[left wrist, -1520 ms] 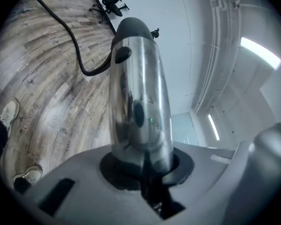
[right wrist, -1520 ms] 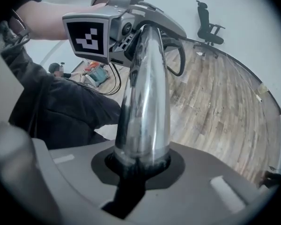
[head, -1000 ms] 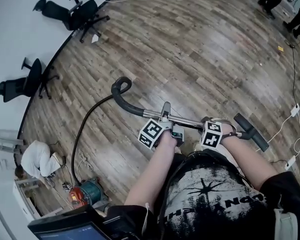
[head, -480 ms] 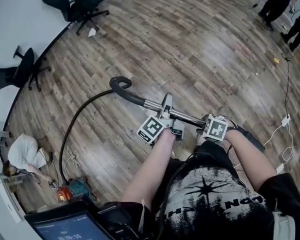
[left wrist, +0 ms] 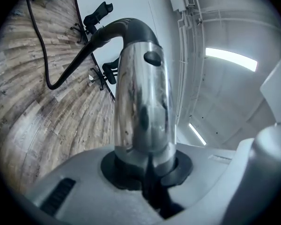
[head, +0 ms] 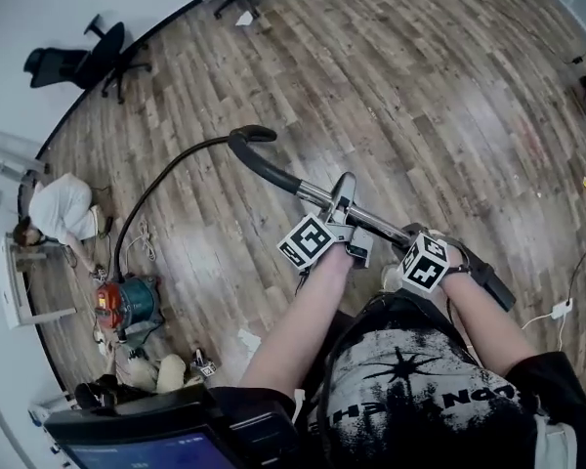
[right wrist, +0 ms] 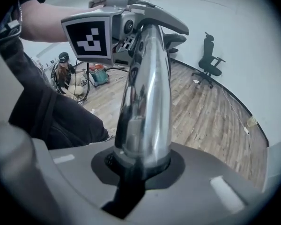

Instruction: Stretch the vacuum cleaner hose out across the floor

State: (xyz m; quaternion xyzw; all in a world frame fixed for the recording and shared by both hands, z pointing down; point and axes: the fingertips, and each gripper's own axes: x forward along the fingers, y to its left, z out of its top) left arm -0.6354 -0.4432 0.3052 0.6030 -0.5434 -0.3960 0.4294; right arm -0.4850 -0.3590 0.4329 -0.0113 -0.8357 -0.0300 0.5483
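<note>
The smooth chrome wand (head: 317, 195) slants from lower right to upper left above the wood-plank floor (head: 420, 96). From its curved black end, the slim black hose (head: 166, 179) arcs back to the canister (head: 125, 304). The left claw (head: 344, 203), whose jaws have just been closing, and the right claw (head: 415, 247) both clamp the wand.

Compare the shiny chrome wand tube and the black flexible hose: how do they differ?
The chrome wand tube is straight and shiny; the black flexible hose is dull and curved. The tube is off the wooden floor; the hose trails on it. Both join the black handle.
</note>
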